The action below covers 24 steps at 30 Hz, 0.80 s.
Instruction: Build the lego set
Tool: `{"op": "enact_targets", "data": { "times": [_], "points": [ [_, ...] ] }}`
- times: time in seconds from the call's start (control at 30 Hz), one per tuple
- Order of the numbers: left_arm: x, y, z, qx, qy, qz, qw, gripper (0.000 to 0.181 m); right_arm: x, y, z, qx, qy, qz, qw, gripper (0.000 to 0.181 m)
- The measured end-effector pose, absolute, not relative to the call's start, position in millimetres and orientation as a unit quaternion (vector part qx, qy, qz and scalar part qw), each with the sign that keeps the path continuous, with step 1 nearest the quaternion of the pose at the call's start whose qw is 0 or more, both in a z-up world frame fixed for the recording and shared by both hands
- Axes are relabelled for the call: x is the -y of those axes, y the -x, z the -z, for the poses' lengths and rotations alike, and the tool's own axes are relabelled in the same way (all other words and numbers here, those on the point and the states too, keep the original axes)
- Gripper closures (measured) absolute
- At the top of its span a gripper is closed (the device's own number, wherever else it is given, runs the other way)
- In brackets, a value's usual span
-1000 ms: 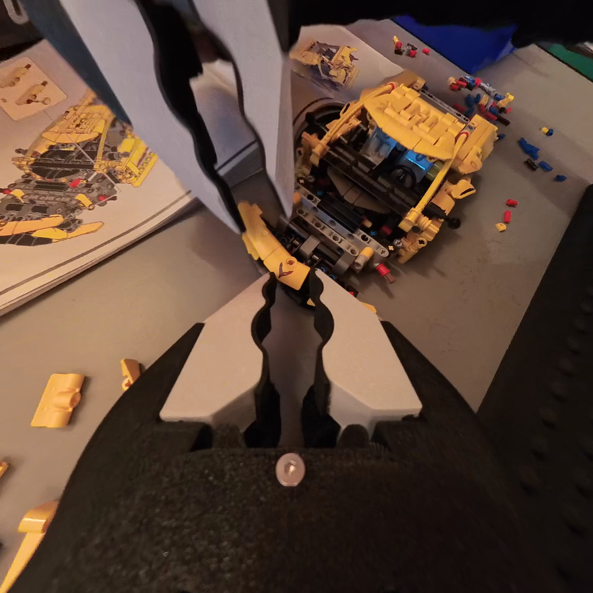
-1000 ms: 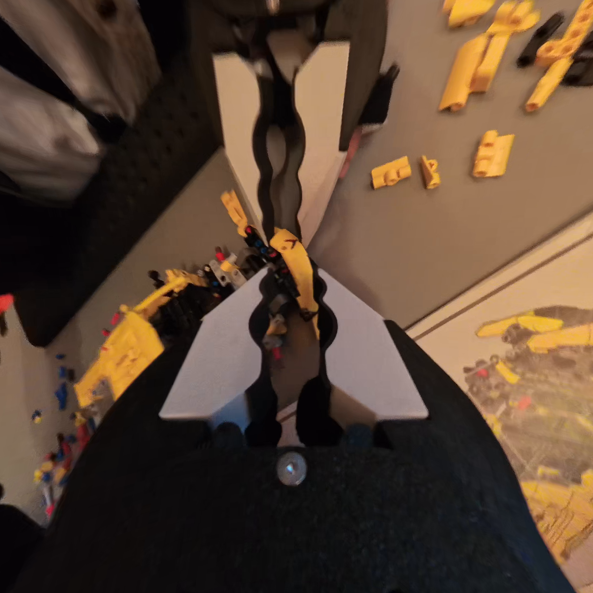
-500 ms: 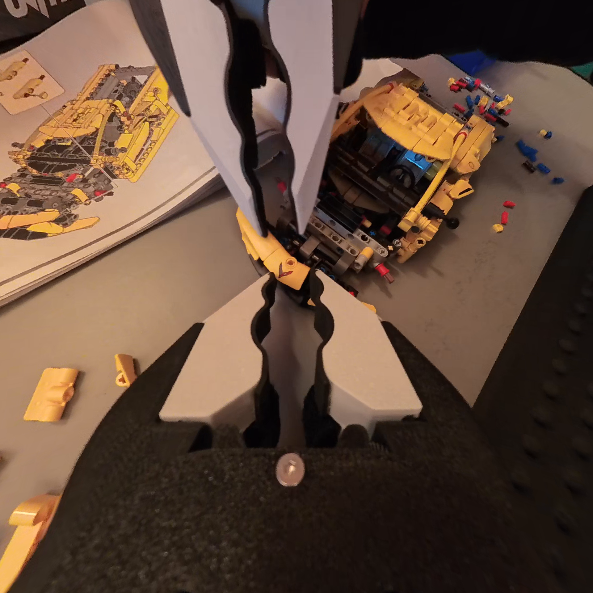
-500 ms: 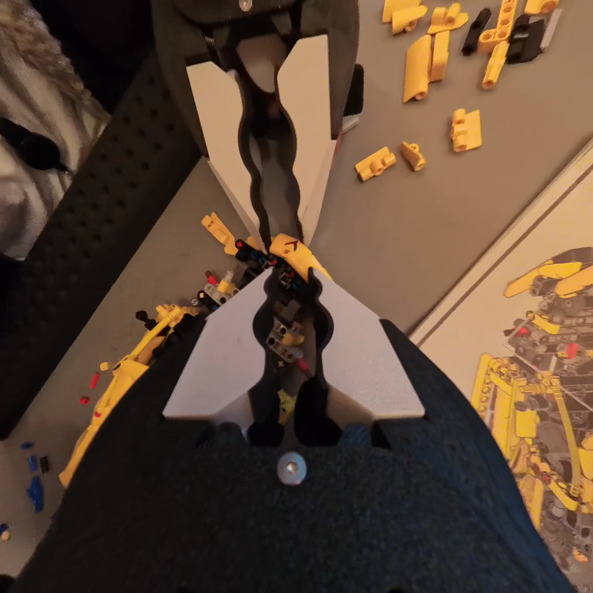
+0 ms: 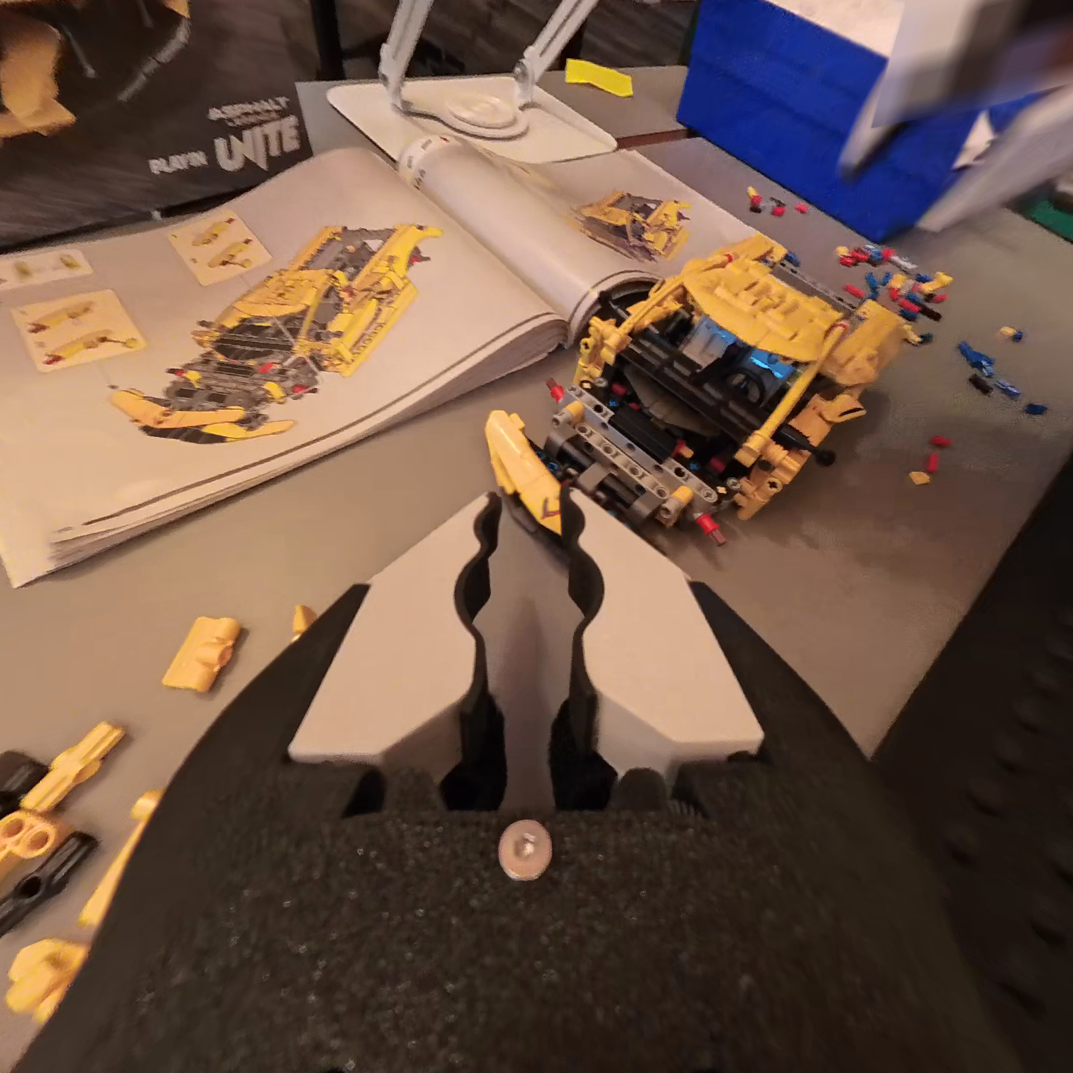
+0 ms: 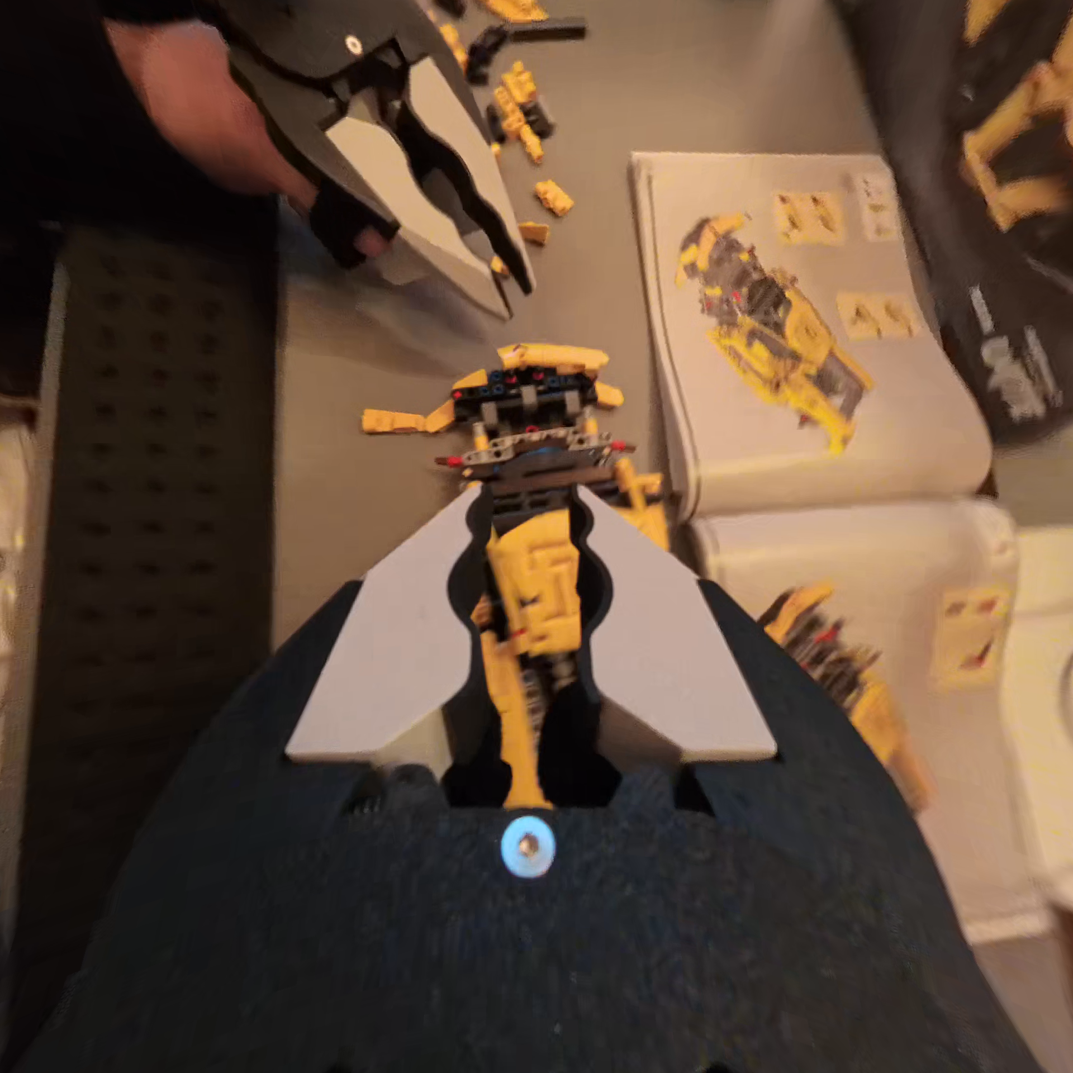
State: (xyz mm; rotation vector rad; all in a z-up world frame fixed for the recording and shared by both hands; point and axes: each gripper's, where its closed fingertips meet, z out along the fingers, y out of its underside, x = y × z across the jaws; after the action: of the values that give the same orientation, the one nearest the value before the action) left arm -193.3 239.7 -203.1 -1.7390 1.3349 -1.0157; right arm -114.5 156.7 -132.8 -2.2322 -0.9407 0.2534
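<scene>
The partly built yellow Lego car [image 5: 720, 383] rests on the grey table [image 5: 348, 557], right of centre in the left wrist view, its grey beam frame and black interior exposed. A curved yellow panel [image 5: 519, 458] at the model's near end lies just beyond the tips of the left gripper [image 5: 527, 505]. The jaws of that gripper stand slightly apart with nothing between them; whether a tip touches the panel cannot be told.

In the right wrist view the same model [image 6: 534, 418] sits at frame centre. The right gripper [image 6: 529, 493] hangs above it, jaws apart and holding nothing; the yellow roof section shows through the gap. The left gripper [image 6: 514, 290] appears in the upper left of this view, held by a hand [image 6: 348, 226] in a dark fingerless glove.

An open instruction booklet [image 5: 261, 360] lies at the left of the model, touching its far corner. Loose yellow pieces [image 5: 203, 653] lie at the lower left. Small red and blue pins [image 5: 894, 284] are scattered at the right. A blue box [image 5: 813, 116] stands at the upper right, and a dark printed carton [image 5: 145, 98] at the upper left.
</scene>
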Motion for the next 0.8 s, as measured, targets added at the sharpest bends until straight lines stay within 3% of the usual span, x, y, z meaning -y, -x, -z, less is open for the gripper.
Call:
{"op": "enact_targets", "data": {
  "times": [0.13, 0.33, 0.8],
  "points": [
    [-258, 202, 202, -0.482, 0.695, 0.372, 0.382, 0.163, -102, 120, 145, 0.185, 0.846, -0.154, 0.475, 0.146],
    [-269, 208, 201, -0.452, 0.712, 0.368, 0.392, 0.163, -59, 93, 153, 0.056, 0.776, -0.102, 0.621, 0.152],
    [-269, 206, 203, -0.46, 0.71, 0.354, 0.399, 0.163, -57, 75, 155, -0.007, 0.768, -0.171, 0.617, 0.145]
  ]
}}
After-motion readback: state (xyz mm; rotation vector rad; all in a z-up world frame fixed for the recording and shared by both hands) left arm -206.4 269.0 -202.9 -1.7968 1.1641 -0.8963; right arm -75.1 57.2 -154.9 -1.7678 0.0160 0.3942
